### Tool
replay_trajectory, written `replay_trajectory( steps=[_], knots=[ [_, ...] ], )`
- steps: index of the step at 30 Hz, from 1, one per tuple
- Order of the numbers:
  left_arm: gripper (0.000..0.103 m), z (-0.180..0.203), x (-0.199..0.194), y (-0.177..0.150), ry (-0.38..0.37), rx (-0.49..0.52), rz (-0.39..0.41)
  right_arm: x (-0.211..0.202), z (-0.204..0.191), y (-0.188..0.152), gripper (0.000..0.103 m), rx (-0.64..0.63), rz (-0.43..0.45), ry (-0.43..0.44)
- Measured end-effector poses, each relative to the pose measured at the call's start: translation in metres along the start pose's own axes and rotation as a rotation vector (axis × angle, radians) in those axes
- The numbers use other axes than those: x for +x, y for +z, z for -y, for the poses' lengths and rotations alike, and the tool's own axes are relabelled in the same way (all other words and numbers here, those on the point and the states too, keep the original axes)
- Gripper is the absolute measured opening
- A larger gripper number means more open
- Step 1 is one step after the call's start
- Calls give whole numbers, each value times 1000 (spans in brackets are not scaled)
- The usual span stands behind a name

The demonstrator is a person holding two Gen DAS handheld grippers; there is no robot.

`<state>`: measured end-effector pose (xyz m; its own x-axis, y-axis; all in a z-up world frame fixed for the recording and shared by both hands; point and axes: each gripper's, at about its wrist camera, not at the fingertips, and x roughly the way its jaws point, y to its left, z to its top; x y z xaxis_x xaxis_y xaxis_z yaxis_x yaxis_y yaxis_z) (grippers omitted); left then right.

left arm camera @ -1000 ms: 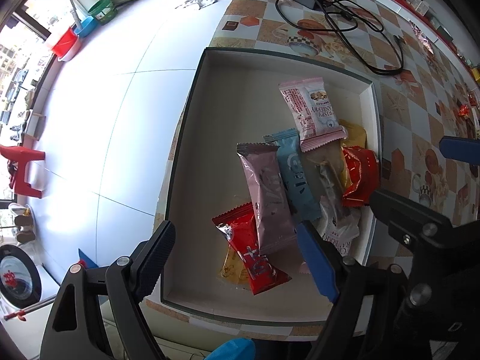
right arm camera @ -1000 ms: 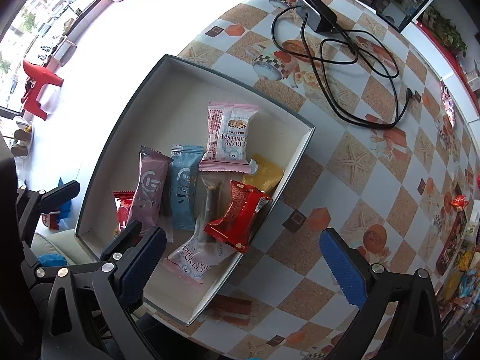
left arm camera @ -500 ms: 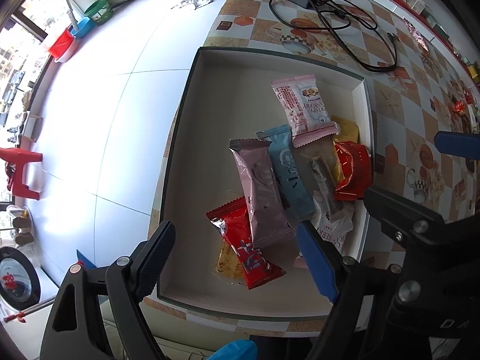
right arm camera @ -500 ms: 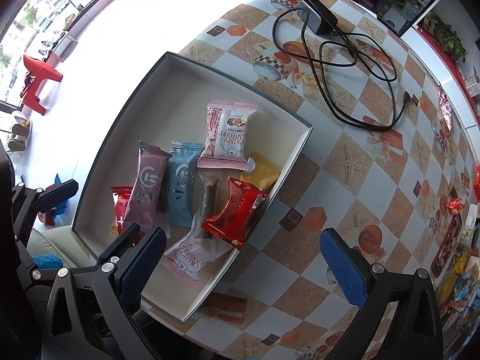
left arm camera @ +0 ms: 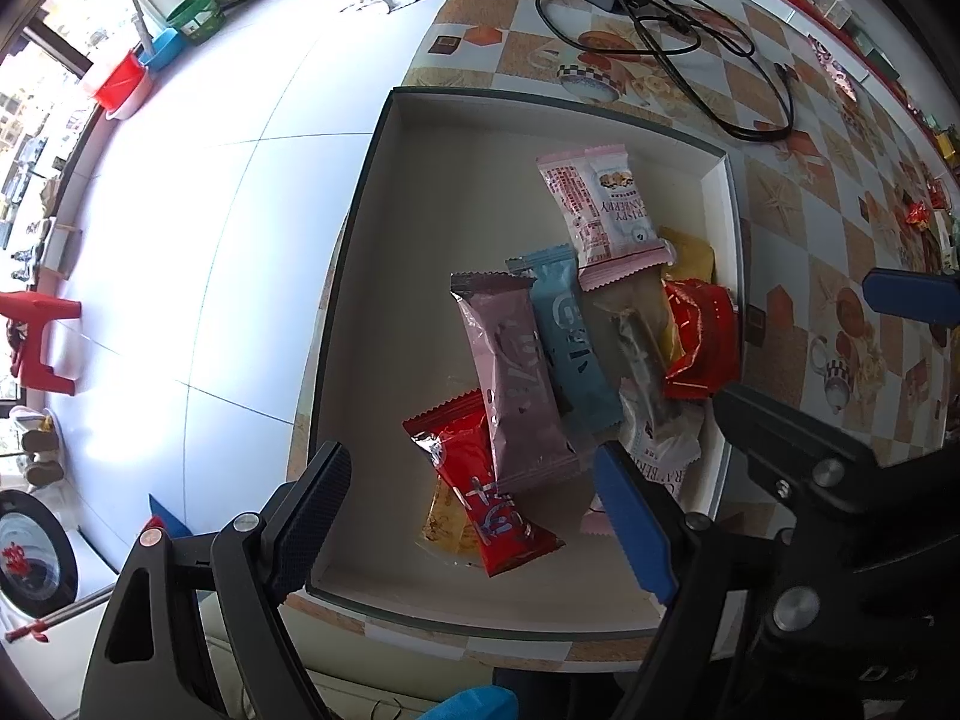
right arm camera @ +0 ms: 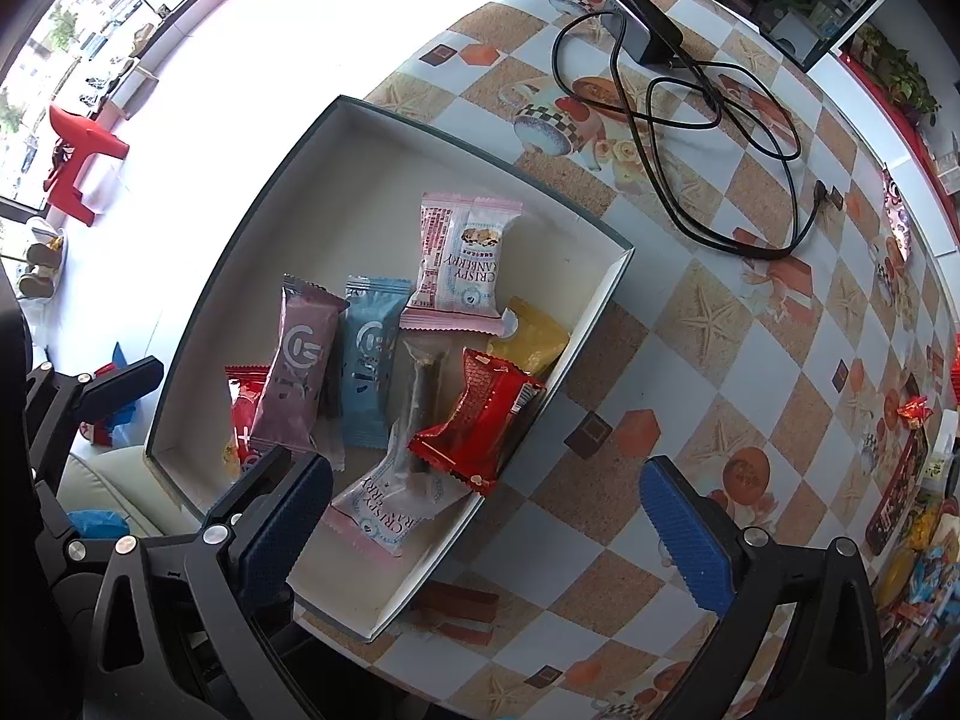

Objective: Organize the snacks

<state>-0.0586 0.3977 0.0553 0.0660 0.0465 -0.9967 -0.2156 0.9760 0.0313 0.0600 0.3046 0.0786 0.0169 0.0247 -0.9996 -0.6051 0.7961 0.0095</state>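
A white box with a dark rim sits at the table's corner and holds several snack packets: a mauve bar, a blue bar, a pink-white cranberry packet, a red packet, another red one and a yellow one. My left gripper is open and empty above the box's near end. My right gripper is open and empty over the box's near right edge.
A black charger with coiled cable lies on the checked tablecloth beyond the box. More snacks lie at the table's far right. The table edge and white floor are on the left, with a red stool.
Both grippers have drawn slightly back and away from the box; both stay open. The snacks have not moved.
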Motion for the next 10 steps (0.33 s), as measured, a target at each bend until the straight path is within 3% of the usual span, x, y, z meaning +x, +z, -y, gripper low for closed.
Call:
replay_trajectory(
  steps=[10],
  knots=[
    [86, 1, -3, -1, 6, 12, 42, 1, -1, 0, 103, 0, 0, 1]
  ],
)
